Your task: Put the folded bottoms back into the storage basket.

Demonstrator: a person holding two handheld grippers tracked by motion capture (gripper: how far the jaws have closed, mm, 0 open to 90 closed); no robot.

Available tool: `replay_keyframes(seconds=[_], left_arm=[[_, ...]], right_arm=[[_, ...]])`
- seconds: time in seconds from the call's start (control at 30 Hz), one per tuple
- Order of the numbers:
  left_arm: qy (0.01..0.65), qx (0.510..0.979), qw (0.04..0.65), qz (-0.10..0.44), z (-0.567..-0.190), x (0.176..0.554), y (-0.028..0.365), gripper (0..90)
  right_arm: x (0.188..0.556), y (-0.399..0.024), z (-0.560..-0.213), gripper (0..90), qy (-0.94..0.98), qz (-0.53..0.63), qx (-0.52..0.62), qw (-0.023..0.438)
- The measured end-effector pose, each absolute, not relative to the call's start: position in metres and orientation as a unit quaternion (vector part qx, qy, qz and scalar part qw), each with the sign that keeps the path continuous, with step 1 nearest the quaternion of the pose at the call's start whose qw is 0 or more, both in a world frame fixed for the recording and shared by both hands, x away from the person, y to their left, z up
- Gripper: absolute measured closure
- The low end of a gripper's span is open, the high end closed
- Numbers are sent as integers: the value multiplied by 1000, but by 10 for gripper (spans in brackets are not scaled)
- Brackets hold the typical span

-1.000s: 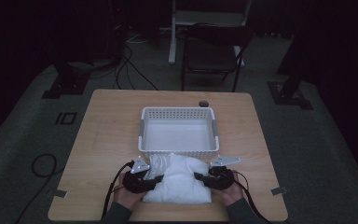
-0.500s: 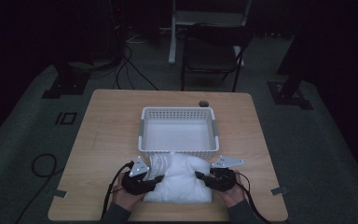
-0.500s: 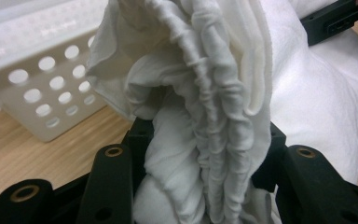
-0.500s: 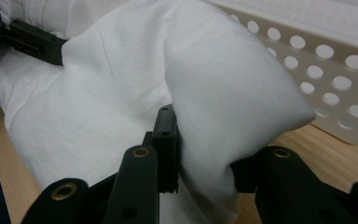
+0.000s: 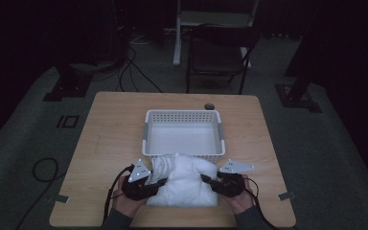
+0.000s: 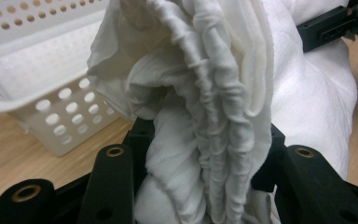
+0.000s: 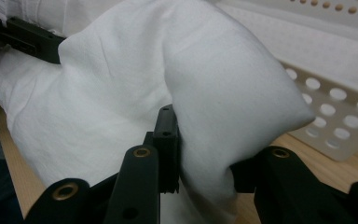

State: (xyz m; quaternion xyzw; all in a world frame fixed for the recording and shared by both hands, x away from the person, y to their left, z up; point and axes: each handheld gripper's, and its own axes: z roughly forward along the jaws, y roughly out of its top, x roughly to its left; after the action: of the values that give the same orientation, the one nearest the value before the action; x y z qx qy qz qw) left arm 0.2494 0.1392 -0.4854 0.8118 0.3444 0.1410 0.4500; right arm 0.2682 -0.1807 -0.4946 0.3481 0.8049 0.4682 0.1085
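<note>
- The left gripper (image 6: 200,158) is clenched on a bunched, pleated edge of the white pillow (image 6: 223,93); the gathered cloth fills the gap between its two black jaws and rises straight up out of them.
- The right gripper (image 7: 205,154) is likewise clamped on the pillow (image 7: 168,79), pinching a smooth rounded corner of it, which bulges above and to either side of the jaws.
- In the high view the left gripper (image 5: 146,184) grips the pillow's left end and the right gripper (image 5: 215,182) its right end, so the pillow (image 5: 184,179) spans the space between them, with a hand behind each gripper at the near edge of the table (image 5: 110,134).
- Beyond the fingertips of both grippers, just past the pillow's far side, stands the white perforated basket (image 5: 146,136); the pillow's far edge reaches its near wall, though whether the two touch cannot be told.
- In the left gripper view the basket's holed wall (image 6: 60,116) lies to the left of the gripped cloth, and the other gripper's black jaw shows at the upper right against the pillow.
- In the right gripper view the basket (image 7: 335,116) sits to the right, beyond the pinched corner.
- Farther off, past the table, a dark chair (image 5: 220,52) stands on the floor.
</note>
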Motion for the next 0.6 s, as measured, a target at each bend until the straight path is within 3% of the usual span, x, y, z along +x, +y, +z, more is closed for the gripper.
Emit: replay_keyframes(seconds=[0.6], left_arm=[[329,805,473,141,-460,264,147,558]], right_arm=[[274,-179,-468,701,796,485,337,133]])
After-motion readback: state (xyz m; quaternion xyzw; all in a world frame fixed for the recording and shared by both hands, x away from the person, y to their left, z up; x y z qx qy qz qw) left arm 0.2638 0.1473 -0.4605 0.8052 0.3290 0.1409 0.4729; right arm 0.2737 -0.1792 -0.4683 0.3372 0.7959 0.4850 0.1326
